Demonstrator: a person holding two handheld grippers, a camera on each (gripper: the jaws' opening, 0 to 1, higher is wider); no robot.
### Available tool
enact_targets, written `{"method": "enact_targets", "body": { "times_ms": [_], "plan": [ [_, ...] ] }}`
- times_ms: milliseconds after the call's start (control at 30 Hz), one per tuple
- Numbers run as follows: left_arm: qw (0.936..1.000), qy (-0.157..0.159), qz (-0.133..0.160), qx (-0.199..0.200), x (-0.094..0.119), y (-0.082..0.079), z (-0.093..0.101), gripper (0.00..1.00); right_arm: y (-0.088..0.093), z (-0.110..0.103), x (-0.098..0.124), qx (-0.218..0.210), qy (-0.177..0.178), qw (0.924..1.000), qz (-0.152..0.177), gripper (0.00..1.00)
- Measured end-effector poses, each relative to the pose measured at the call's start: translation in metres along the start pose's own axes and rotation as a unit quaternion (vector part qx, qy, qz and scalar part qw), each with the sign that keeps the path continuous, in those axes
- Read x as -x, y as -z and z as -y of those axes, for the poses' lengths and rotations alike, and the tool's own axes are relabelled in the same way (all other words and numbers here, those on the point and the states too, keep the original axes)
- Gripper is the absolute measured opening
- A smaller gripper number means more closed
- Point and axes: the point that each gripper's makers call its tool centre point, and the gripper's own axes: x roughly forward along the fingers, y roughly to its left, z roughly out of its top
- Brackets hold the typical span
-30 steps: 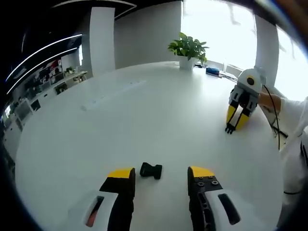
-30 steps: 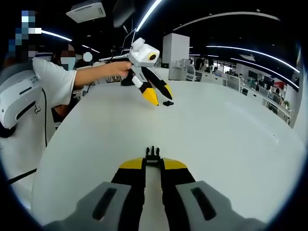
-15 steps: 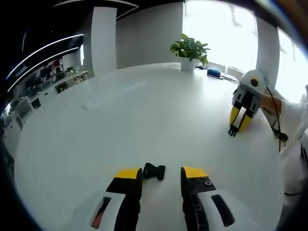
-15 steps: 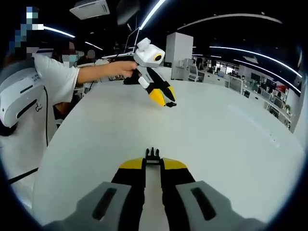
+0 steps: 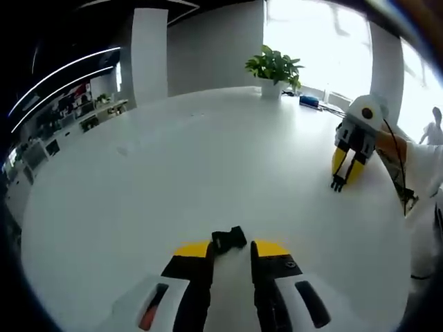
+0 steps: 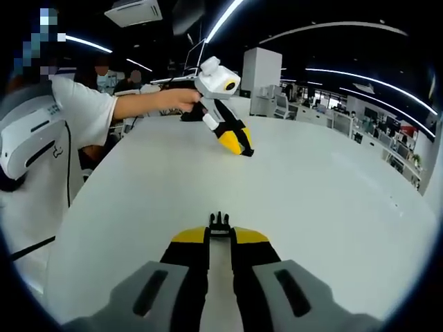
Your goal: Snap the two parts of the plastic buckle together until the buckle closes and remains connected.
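**Two buckle halves, one per claw, well apart on white worktop**

Item 1. Socket half (image 5: 228,240): small, black, moulded plastic. Lower centre of left gripper view, between the yellow tips of the left claw (image 5: 230,250), slightly tilted. Jaws narrow, closed on its rear end; open mouth protruding forward.

Item 2. Pronged half (image 6: 219,221): small, black, prongs pointing away from the camera. Lower centre of right gripper view, pinched at the rear by the right claw (image 6: 219,235); jaws nearly together, holding it.

Handling, as judged: both halves very light, stiff, smooth-skinned, so liable to pivot or slip out of a narrow pinch under push. Prongs springy and thin; likely the weakest part if forced in crooked. Best hold on the flat rear body of each half, across its width, with prongs and socket mouth left free. Straight, in-line meeting needed for the catch to click.

Worktop (image 5: 208,159): broad, white, glossy, rounded edge.

View differences. Left gripper view: right claw seen from outside at right middle, tips down on or just above the worktop, pronged half dark at its tip; potted plant (image 5: 275,69) and bright windows at upper centre and upper right. Right gripper view: left claw at upper centre, angled down to the worktop, held in a hand (image 6: 174,102); white sleeve (image 6: 76,111) at left; office desks and ceiling light strips behind. Socket half too small to make out there.
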Motion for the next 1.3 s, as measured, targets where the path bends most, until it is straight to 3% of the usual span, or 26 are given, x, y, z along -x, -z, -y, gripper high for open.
{"method": "enact_targets", "body": {
  "times_ms": [767, 1000, 1300],
  "plan": [
    [0.9997, -0.025, 0.0, 0.005, 0.0035, 0.0046, 0.0049, 0.1, 0.0024, 0.0021, 0.0014, 0.001, 0.003, 1.0, 0.003, 0.11],
    [0.9993, -0.038, 0.003, -0.002, 0.0027, 0.0041, -0.0023, 0.01, 0.0037, 0.0013, 0.0024, 0.001, 0.004, 1.0, 0.002, 0.11],
    [0.9993, -0.036, 0.004, 0.003, 0.0037, 0.0055, 0.0003, 0.0, 0.0048, 0.0024, 0.0027, -0.001, 0.006, 1.0, 0.003, 0.11]
  ]
}}
